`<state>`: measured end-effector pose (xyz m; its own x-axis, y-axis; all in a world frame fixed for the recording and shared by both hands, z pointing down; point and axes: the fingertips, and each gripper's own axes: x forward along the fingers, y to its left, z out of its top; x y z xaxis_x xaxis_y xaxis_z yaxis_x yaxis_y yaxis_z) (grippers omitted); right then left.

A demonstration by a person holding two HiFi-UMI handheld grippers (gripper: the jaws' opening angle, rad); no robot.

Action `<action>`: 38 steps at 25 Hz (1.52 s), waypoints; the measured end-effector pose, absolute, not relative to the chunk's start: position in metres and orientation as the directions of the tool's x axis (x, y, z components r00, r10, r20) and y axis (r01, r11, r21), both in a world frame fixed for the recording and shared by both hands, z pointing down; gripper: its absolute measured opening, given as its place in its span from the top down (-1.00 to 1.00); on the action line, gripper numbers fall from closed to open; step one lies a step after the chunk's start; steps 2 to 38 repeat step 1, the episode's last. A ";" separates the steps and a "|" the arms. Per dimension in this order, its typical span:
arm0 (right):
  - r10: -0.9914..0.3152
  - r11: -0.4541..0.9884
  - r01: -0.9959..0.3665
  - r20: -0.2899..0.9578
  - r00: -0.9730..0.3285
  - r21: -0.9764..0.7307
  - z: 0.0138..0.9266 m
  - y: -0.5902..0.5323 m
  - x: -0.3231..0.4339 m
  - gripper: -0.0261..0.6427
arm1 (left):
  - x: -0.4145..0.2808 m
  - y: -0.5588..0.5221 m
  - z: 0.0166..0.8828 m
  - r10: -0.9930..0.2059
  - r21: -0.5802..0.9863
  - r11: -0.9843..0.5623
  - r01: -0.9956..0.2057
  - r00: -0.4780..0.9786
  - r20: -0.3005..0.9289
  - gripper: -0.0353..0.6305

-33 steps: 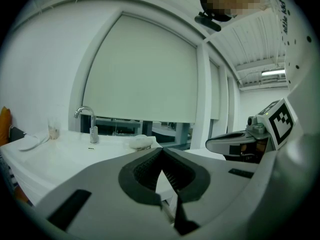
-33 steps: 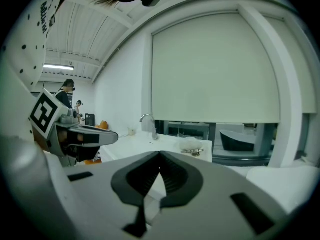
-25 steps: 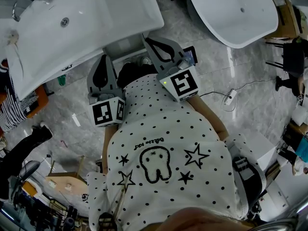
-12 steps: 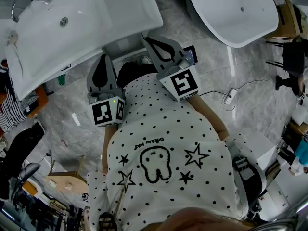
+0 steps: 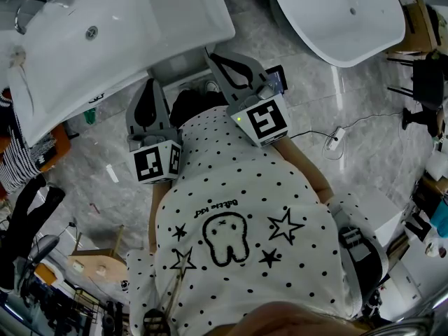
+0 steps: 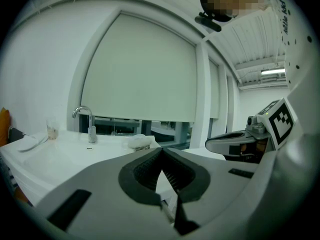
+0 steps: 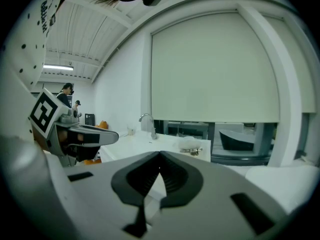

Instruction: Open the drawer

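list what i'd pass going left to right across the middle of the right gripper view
left gripper → chrome faucet → crumpled white cloth → dark bathtub in the background

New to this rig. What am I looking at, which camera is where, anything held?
No robot here: a person in a dotted shirt holds a two-jaw gripper in each hand. The head view looks steeply down from the person's head. In it the left gripper and right gripper point toward a white washbasin, with a second basin beside it. The other two pictures come from cameras riding on each gripper, looking along its jaws. Both pairs of jaws are closed with nothing between them. The marker cubes are part of the grippers.
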<state>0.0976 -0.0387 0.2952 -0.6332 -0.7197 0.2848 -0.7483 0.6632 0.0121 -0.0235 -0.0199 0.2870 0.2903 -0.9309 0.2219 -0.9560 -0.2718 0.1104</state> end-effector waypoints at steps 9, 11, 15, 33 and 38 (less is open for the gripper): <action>-0.719 0.665 -0.747 0.284 -0.634 0.015 0.295 -0.039 0.097 0.88 | -0.023 -0.020 0.287 -0.931 0.109 -0.272 -0.956 0.290 0.222 0.88; -0.719 0.665 -0.747 0.284 -0.634 0.015 0.295 -0.039 0.097 0.88 | -0.023 -0.020 0.287 -0.931 0.109 -0.272 -0.956 0.290 0.222 0.88; -0.719 0.665 -0.747 0.284 -0.634 0.015 0.295 -0.039 0.097 0.88 | -0.023 -0.020 0.287 -0.931 0.109 -0.272 -0.956 0.290 0.222 0.88; -0.719 0.665 -0.747 0.284 -0.634 0.015 0.295 -0.039 0.097 0.88 | -0.023 -0.020 0.287 -0.931 0.109 -0.272 -0.956 0.290 0.222 0.88; -0.719 0.665 -0.747 0.284 -0.634 0.015 0.295 -0.039 0.097 0.88 | -0.023 -0.020 0.287 -0.931 0.109 -0.272 -0.956 0.290 0.222 0.88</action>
